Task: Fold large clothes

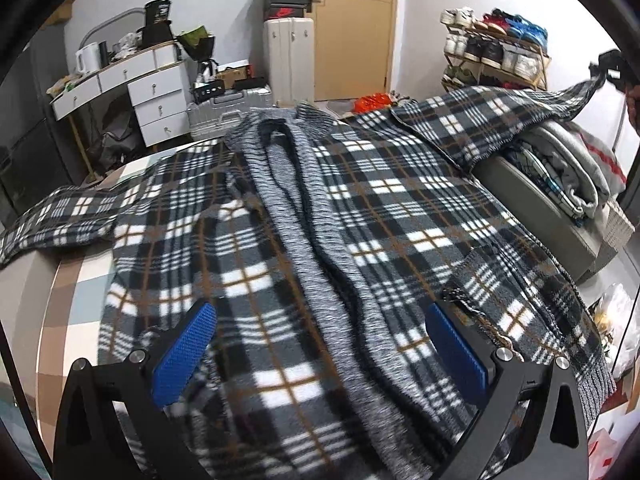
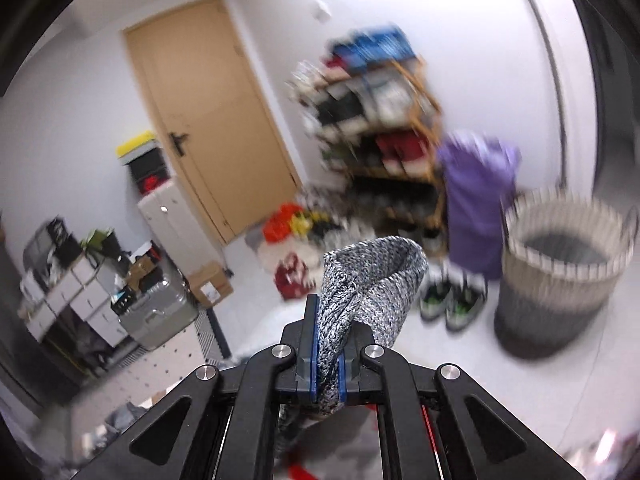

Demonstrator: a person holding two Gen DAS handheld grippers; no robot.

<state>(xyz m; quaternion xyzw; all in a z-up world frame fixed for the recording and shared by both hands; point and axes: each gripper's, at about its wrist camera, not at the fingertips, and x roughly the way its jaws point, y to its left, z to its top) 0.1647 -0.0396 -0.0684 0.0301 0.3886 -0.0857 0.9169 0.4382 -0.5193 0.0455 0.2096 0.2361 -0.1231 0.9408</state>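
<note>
A large plaid jacket (image 1: pixel 400 208) with grey knit trim lies spread open, front up, on the bed (image 1: pixel 68 300). Its left sleeve (image 1: pixel 60 216) lies flat at the left. Its right sleeve (image 1: pixel 520 108) is lifted to the upper right. My left gripper (image 1: pixel 320 344) is open just above the jacket's lower front, one blue pad on each side of the grey placket. My right gripper (image 2: pixel 328 360) is shut on the grey knit cuff (image 2: pixel 372 276) of that sleeve, held in the air; it shows small in the left wrist view (image 1: pixel 612 68).
A pile of folded clothes (image 1: pixel 568 168) lies at the bed's right side. A white drawer desk (image 1: pixel 132 84), suitcases (image 1: pixel 288 60), a shoe rack (image 1: pixel 496 52) and a door (image 1: pixel 352 28) stand beyond. A woven basket (image 2: pixel 560 272) and purple bin (image 2: pixel 476 208) stand on the floor.
</note>
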